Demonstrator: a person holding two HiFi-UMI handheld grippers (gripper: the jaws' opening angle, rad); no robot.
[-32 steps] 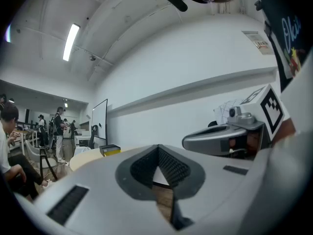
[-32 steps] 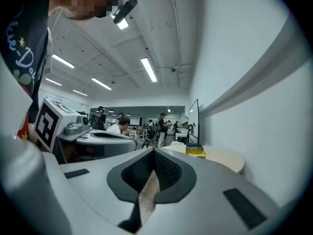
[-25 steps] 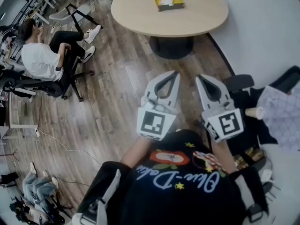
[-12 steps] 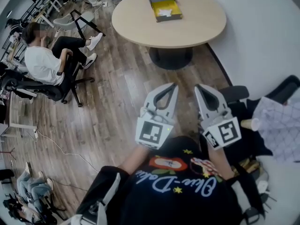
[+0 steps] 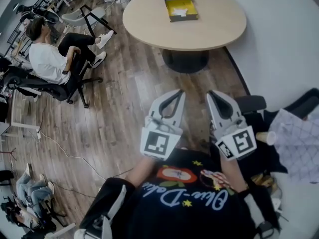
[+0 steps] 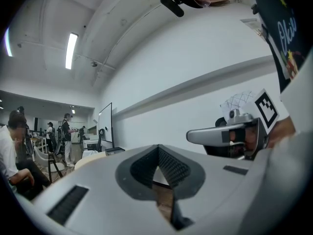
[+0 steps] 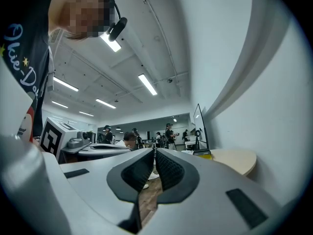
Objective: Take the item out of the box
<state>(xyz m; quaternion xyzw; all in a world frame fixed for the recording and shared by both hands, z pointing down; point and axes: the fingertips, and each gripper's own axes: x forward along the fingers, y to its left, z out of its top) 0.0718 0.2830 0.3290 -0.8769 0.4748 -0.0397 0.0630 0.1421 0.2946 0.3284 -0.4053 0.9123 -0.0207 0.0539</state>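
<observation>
An open box (image 5: 180, 6) with a yellow inside and a dark lid lies on the far side of the round beige table (image 5: 209, 26); something white lies in it. Both grippers are held out over the wood floor, well short of the table. My left gripper (image 5: 178, 91) is shut with nothing between its jaws, and the same shows in the left gripper view (image 6: 158, 147). Beside it my right gripper (image 5: 211, 93) is also shut and empty, its pads meeting at the tip (image 7: 154, 151). The box's yellow edge (image 7: 204, 154) shows on the table (image 7: 237, 161) ahead.
A person (image 5: 47, 59) sits on a black office chair (image 5: 60, 86) at the left. A white wall curves along the right, with a black chair (image 5: 251, 103) and a paper cup (image 5: 266, 137) near it. Cables trail over the floor (image 5: 75, 158) at lower left.
The table and box have slid a little lower in the head view, and both grippers have shifted slightly. Both stay shut and empty.
</observation>
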